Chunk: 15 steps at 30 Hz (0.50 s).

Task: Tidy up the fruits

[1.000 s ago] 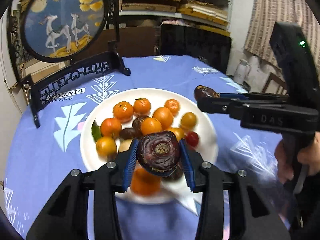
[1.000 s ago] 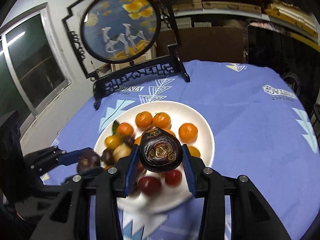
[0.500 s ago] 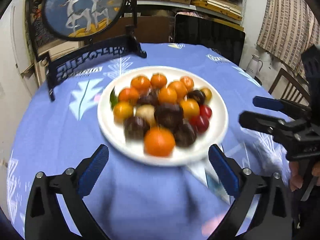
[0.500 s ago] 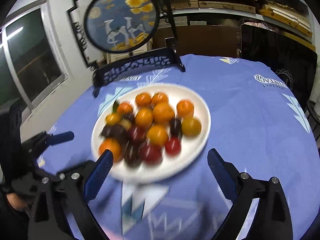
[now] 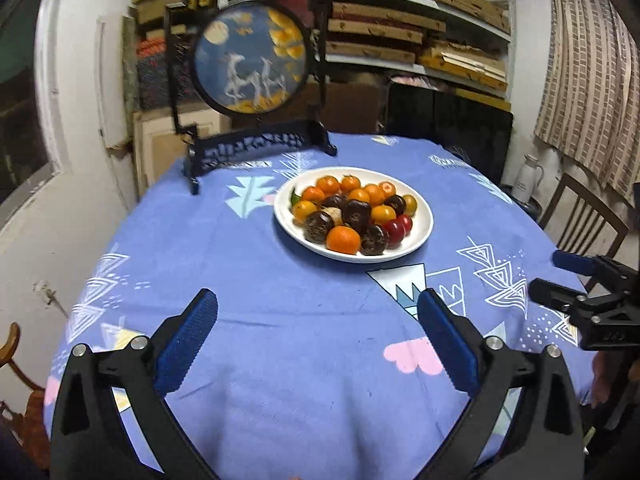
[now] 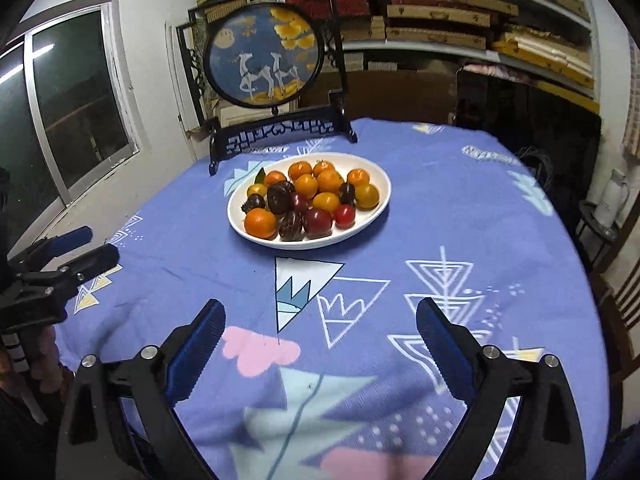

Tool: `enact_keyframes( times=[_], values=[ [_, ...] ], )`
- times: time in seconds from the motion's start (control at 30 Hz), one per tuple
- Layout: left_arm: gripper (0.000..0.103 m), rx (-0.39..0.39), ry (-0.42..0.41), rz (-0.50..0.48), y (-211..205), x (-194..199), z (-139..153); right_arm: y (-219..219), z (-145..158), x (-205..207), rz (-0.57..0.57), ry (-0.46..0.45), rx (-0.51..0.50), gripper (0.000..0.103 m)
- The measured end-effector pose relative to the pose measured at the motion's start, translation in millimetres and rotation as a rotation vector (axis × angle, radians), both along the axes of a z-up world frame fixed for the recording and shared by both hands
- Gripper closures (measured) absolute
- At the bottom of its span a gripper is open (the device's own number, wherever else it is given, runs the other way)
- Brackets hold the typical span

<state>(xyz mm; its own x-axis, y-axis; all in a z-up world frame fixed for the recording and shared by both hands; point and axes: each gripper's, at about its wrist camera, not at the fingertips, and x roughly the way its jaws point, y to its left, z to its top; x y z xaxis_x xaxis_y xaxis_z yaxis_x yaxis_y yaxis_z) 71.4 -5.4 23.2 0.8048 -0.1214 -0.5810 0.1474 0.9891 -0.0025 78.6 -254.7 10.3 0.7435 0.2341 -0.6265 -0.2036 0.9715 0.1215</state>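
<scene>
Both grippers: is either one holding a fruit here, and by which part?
Nothing is held. The left gripper and right gripper are both open and empty above the tablecloth; all fruit sits on the white plate.

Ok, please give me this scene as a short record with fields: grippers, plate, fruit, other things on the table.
left gripper: jaws wide open, holding nothing, above the tablecloth
right gripper: jaws wide open, holding nothing
plate: white, on the tablecloth, ahead of both grippers
fruit: orange, yellow, red and dark purple pieces, all piled on the plate
decorative screen: round deer picture in a black stand, behind the plate
</scene>
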Motion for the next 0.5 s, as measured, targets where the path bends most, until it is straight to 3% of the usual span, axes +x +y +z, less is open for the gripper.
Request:
enact_keyframes(
  times=[0.17,0.5],
  values=[
    [0.005,0.009,-0.014,0.051,7,-20,13,-8,15,-26,-0.026,-0.045,-0.025,0.004],
    [0.005,0.066,-0.074,0.041,2,-54,30,-24,23,-53,-0.068,-0.064,-0.015,0.004]
  ],
)
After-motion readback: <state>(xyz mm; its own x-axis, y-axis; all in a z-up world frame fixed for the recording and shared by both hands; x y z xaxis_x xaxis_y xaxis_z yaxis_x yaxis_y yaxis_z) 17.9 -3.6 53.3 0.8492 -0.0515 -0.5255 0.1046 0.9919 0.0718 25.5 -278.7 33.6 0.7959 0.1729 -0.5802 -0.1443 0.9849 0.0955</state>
